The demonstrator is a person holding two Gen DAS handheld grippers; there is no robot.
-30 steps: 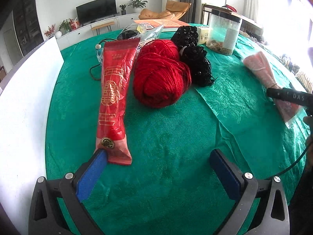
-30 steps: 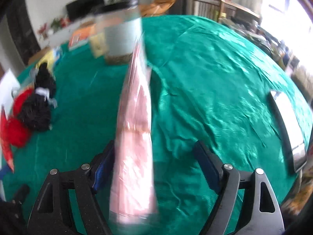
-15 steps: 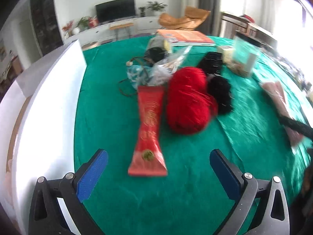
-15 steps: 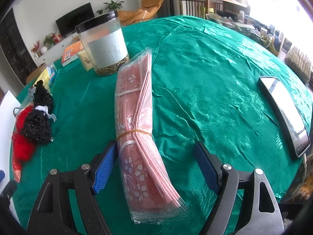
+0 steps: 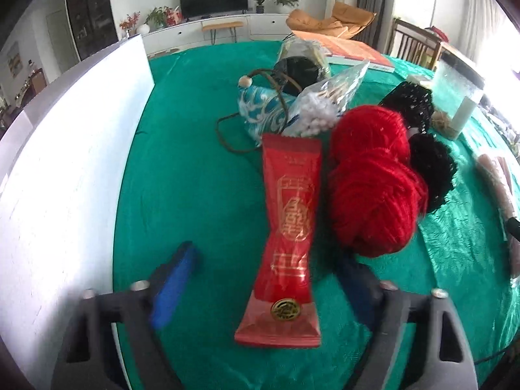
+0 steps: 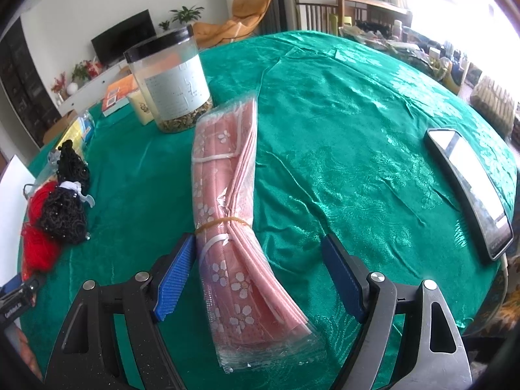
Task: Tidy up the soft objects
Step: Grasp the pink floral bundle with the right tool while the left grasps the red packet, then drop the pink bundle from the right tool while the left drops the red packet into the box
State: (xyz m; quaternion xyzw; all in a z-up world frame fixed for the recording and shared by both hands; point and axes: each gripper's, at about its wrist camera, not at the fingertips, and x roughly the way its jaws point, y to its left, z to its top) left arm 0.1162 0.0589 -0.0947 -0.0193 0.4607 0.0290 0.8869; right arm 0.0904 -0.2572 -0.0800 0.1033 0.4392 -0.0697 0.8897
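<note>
Red packet point(image 5: 287, 227) and pink pack point(image 6: 232, 227) each lie between wide-open fingers, ungripped.

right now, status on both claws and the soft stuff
Left claw open astride red packet. Right claw open astride pink mask pack. Red yarn crowds the packet's right.

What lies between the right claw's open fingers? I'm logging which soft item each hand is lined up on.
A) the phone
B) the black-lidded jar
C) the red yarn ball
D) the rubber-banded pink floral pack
D: the right claw is open and straddles the pink floral pack, its blue fingers on either side, not yet closed on it.
</note>
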